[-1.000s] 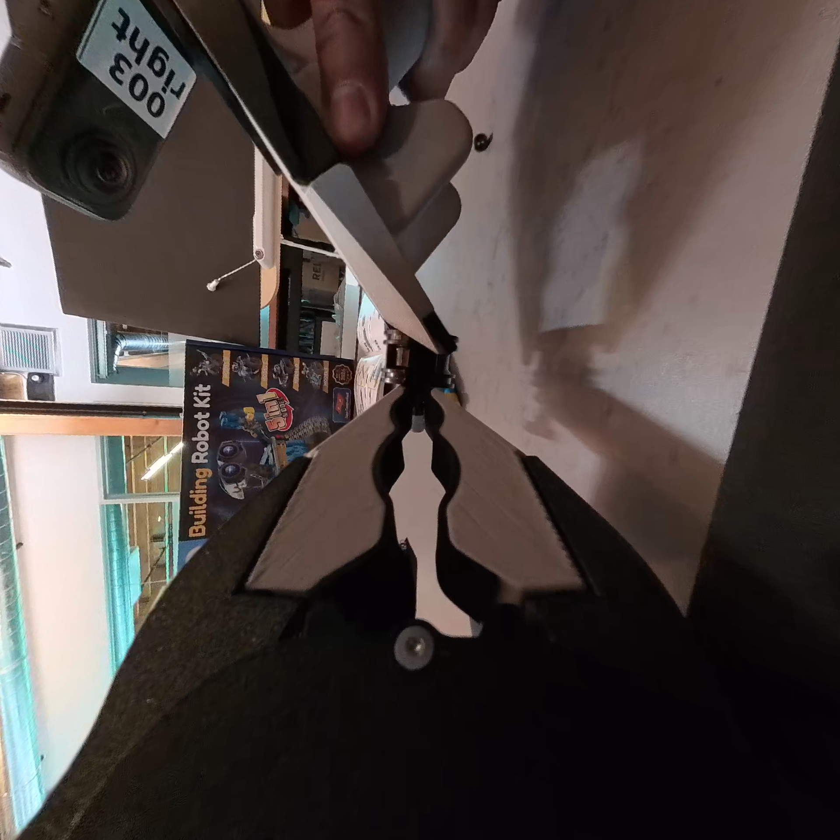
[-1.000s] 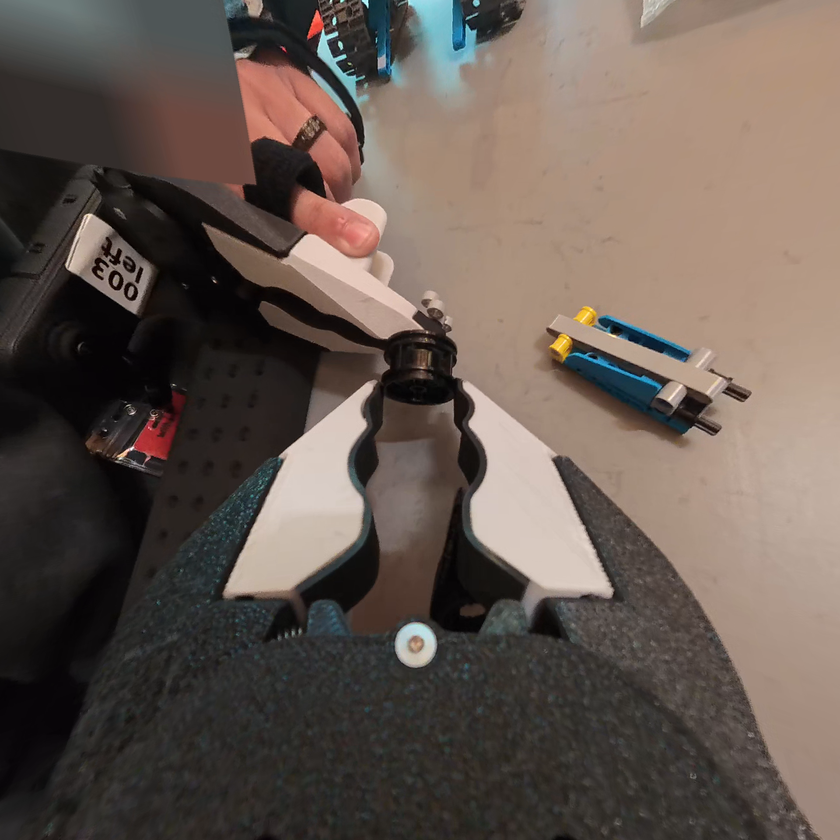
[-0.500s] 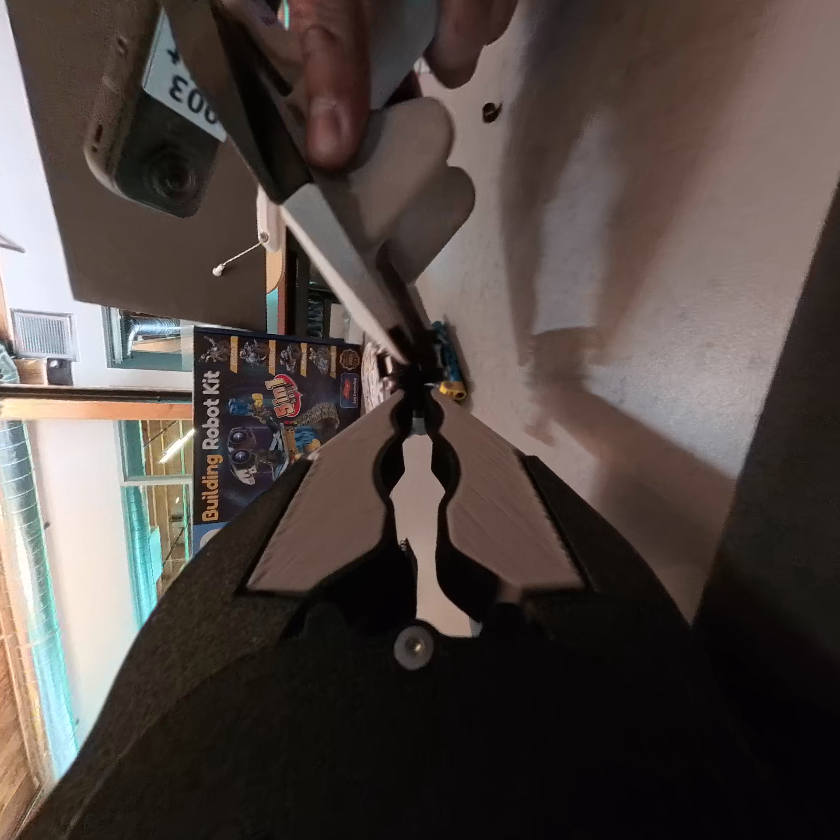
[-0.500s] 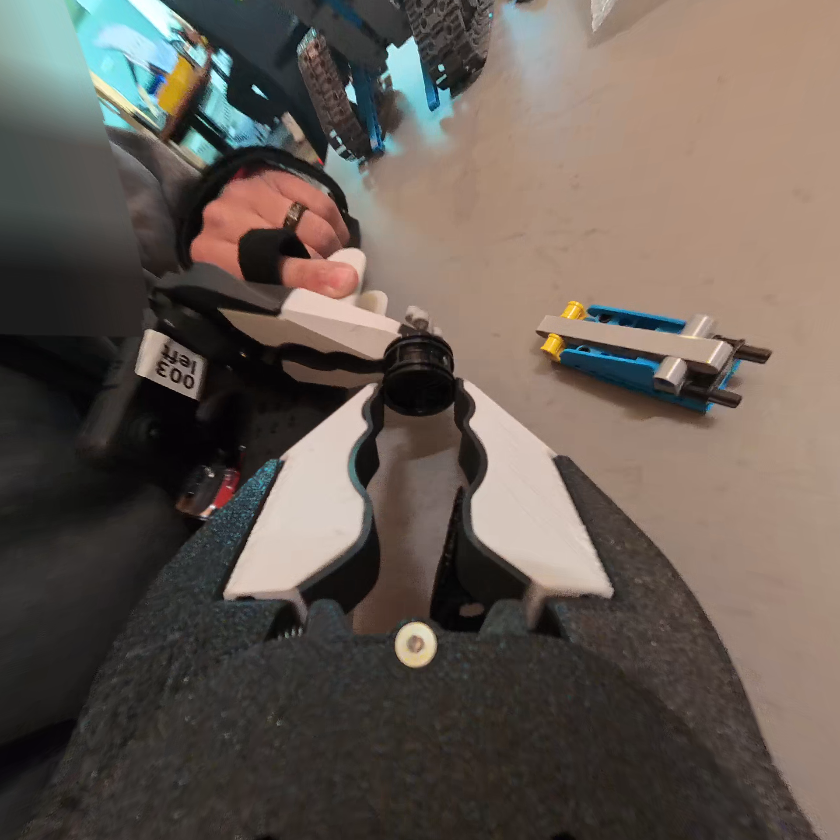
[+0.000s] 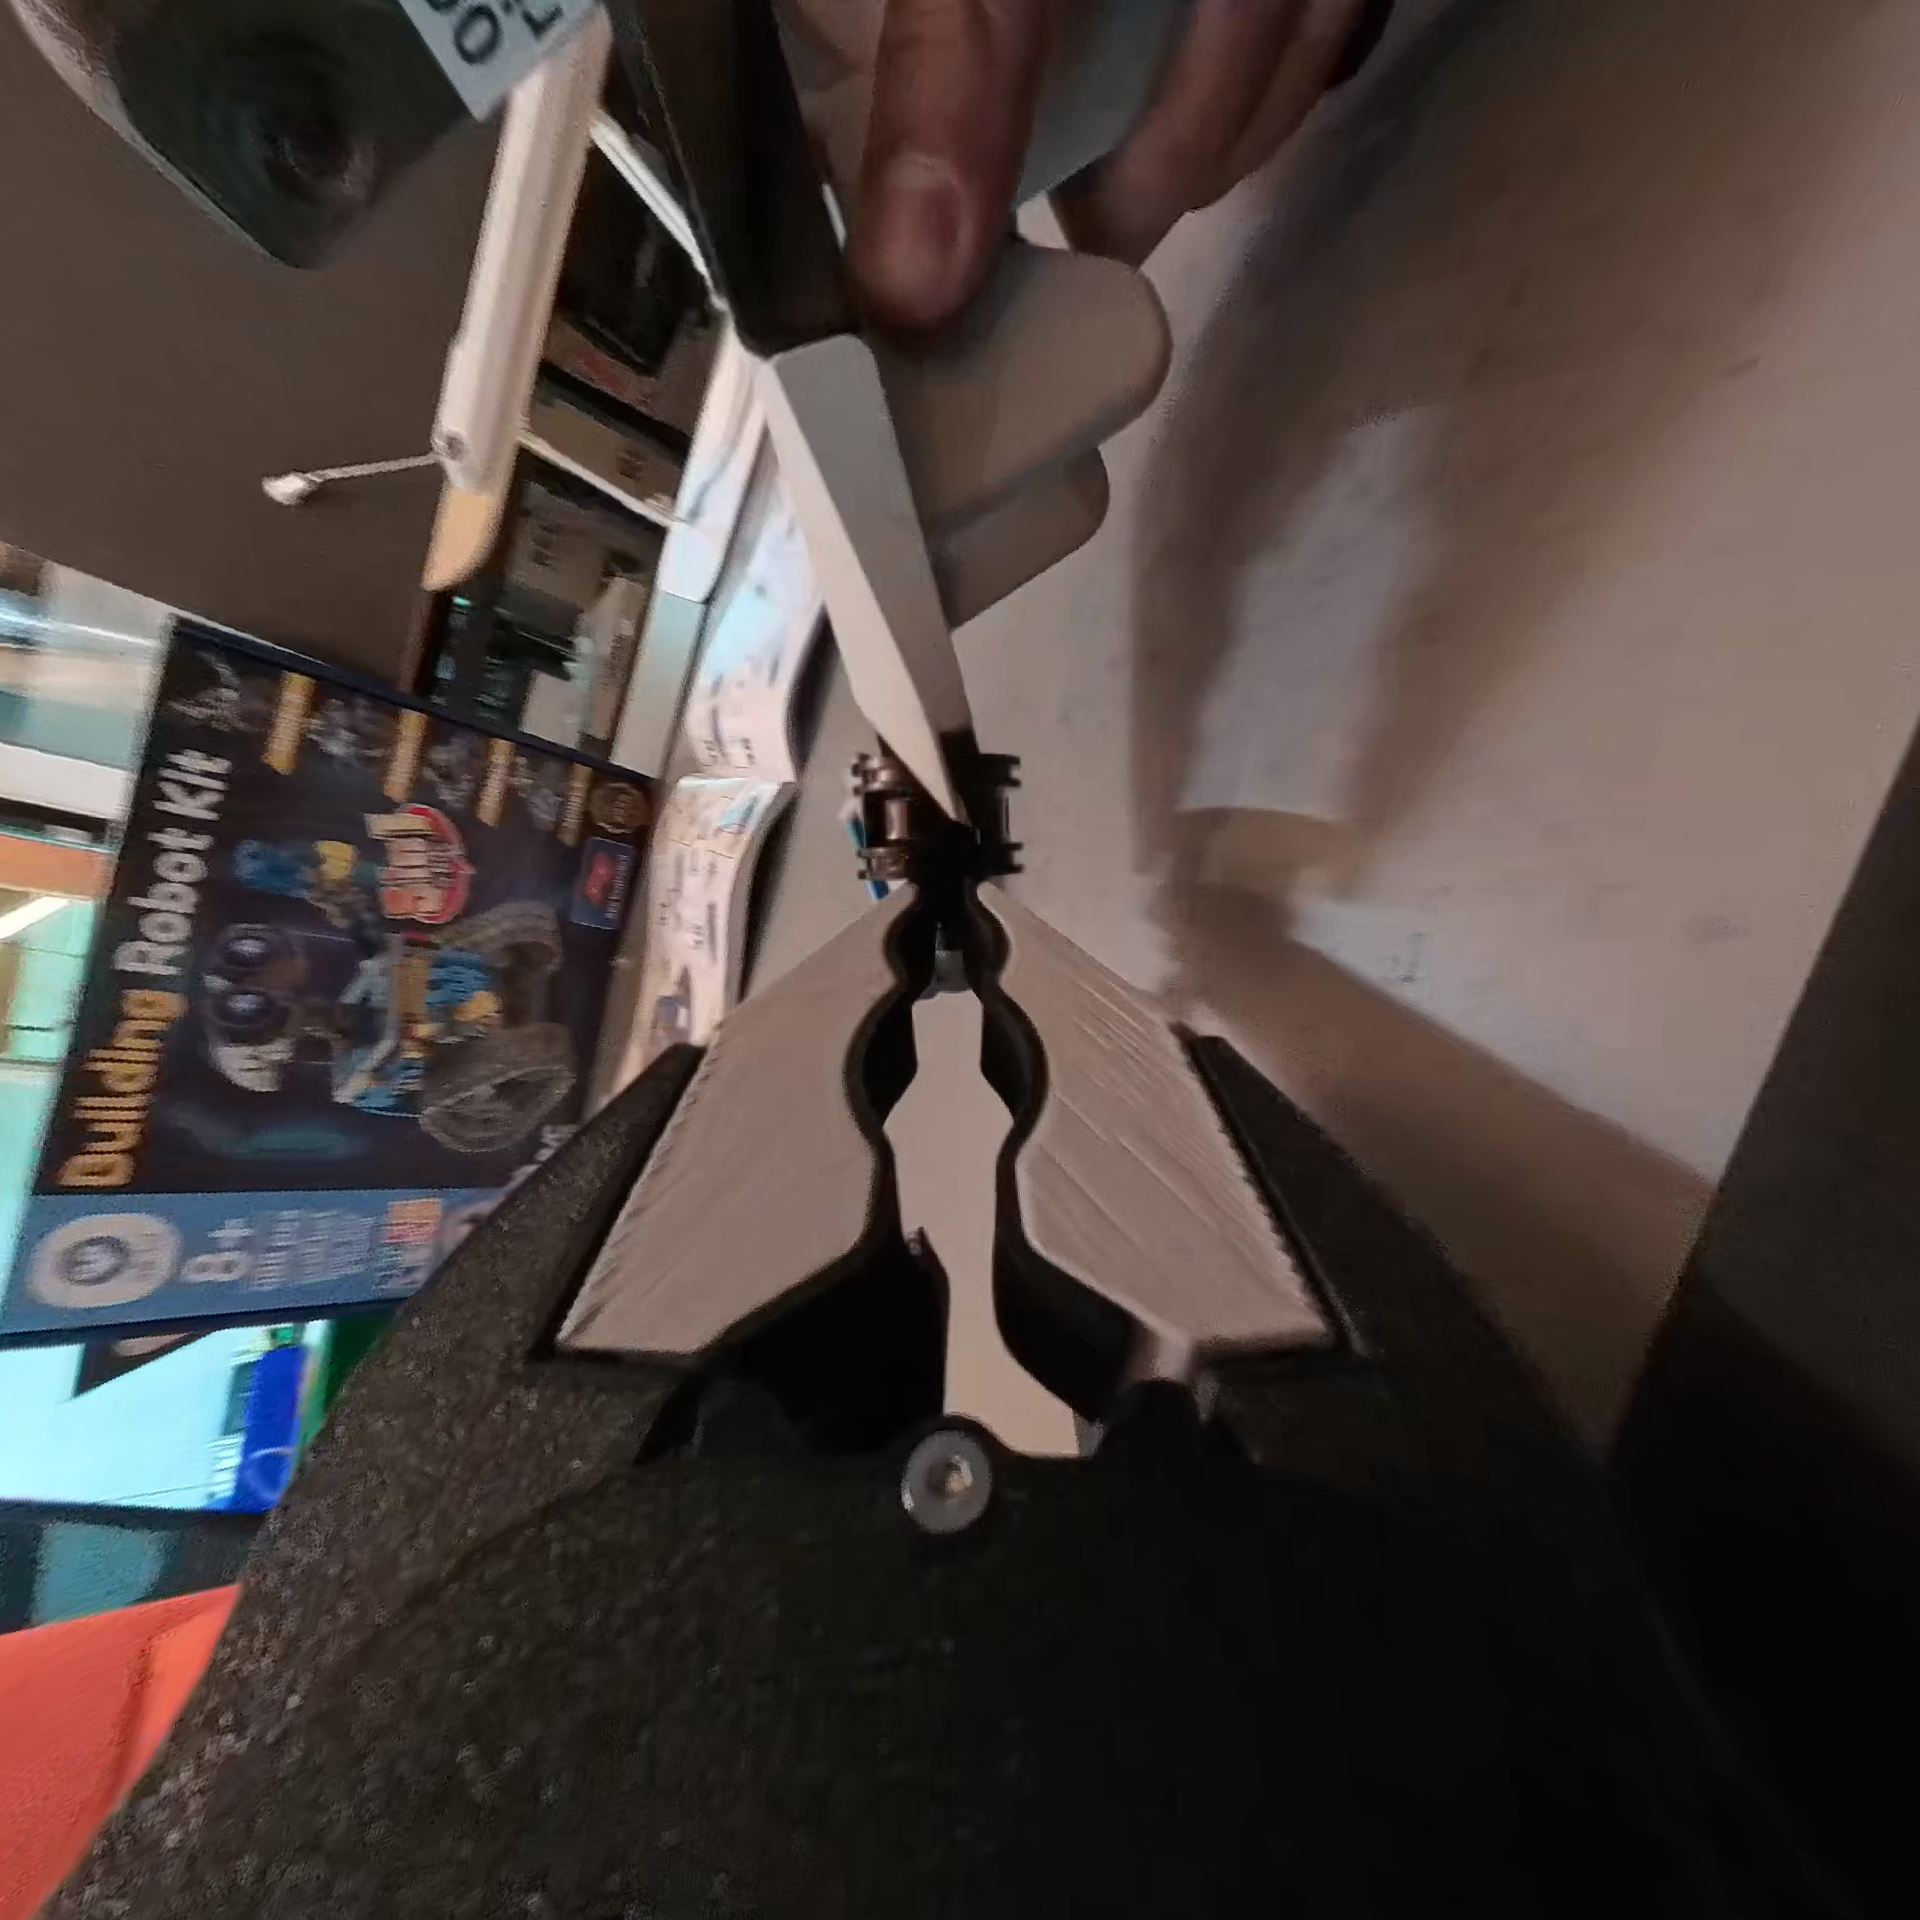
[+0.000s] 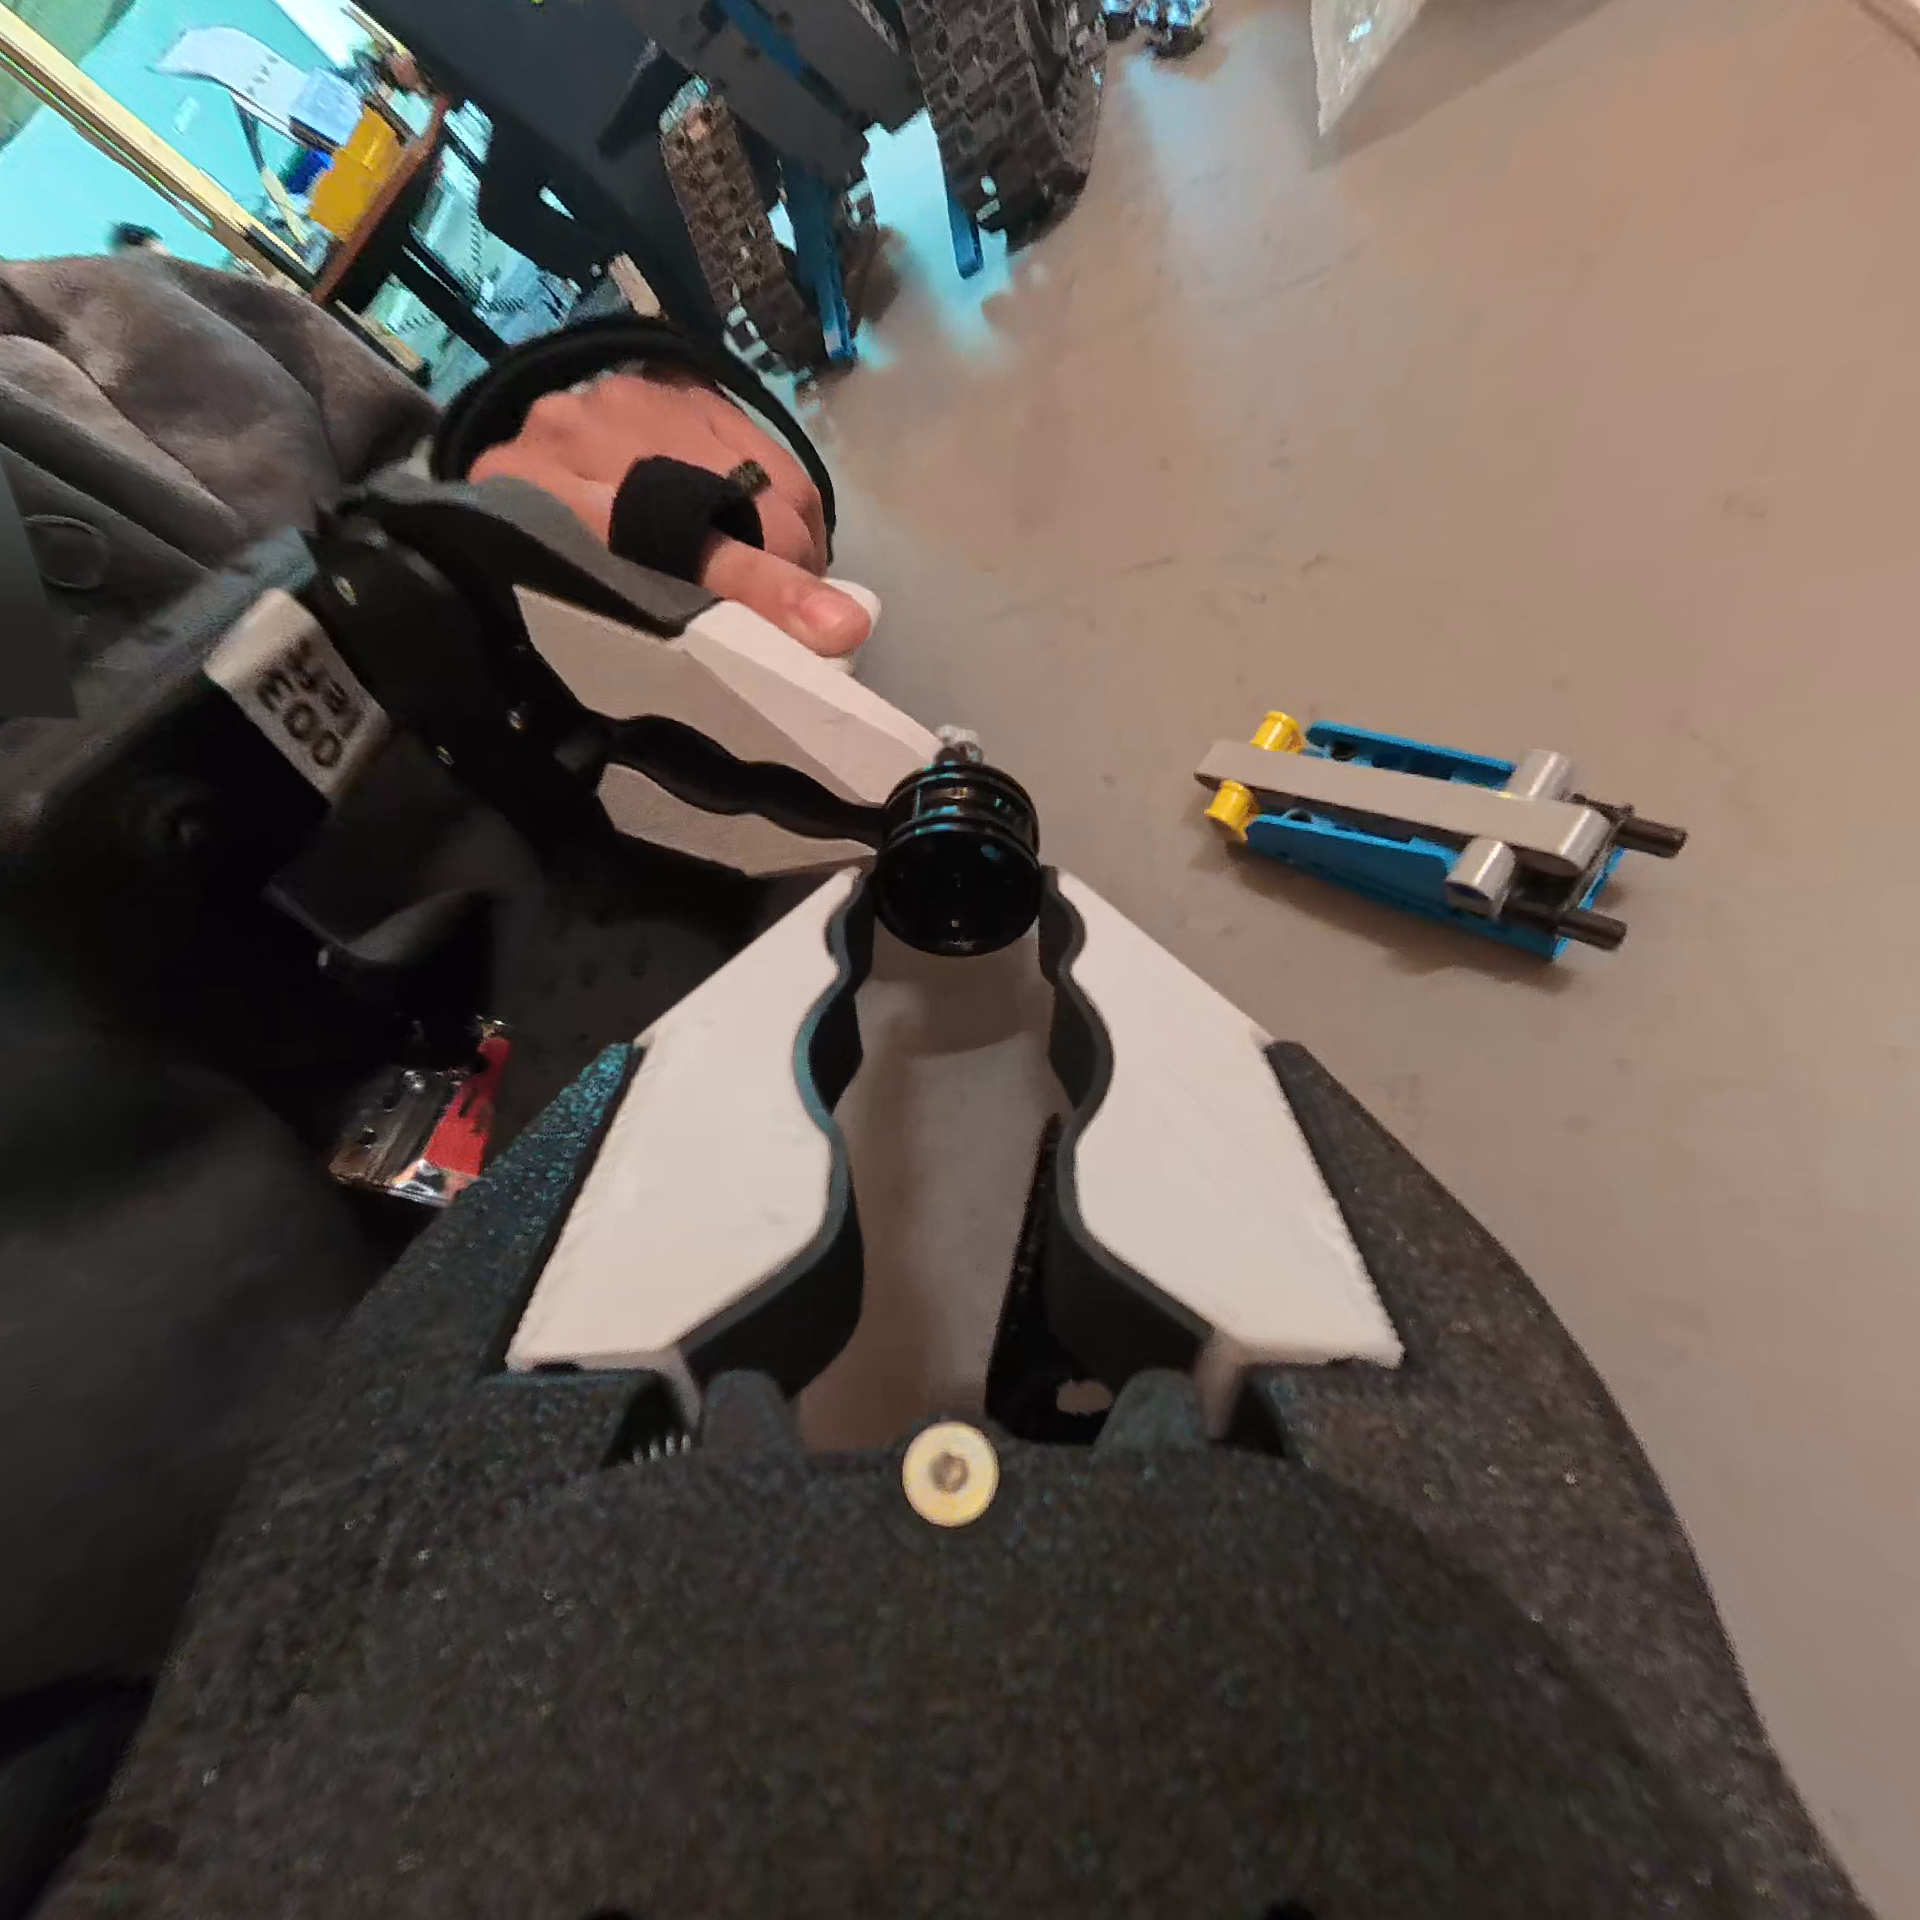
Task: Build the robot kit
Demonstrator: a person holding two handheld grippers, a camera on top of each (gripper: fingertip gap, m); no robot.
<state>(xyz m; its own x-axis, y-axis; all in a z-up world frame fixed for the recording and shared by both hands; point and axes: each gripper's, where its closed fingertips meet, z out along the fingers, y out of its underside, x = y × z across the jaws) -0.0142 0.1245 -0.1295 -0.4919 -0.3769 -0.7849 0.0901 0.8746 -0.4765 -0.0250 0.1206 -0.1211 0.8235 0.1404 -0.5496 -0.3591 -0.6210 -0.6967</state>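
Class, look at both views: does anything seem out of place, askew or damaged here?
Nothing stands out. The right tool grips a black wheel intact, the left tool pinches its axle end, and the blue and grey assembly lies flat on the table.

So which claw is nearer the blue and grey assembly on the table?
Right. The right claw, gripping the black wheel, is nearer the assembly; the left claw is beyond it.

My right gripper (image 6: pixel 956 883): white fingers, black speckled body. Wheel hub (image 6: pixel 956 873) between them: glossy black. Right of the hub, the beam assembly (image 6: pixel 1423 831): blue, grey bar, yellow pins. Table (image 6: pixel 1455 468): plain beige.
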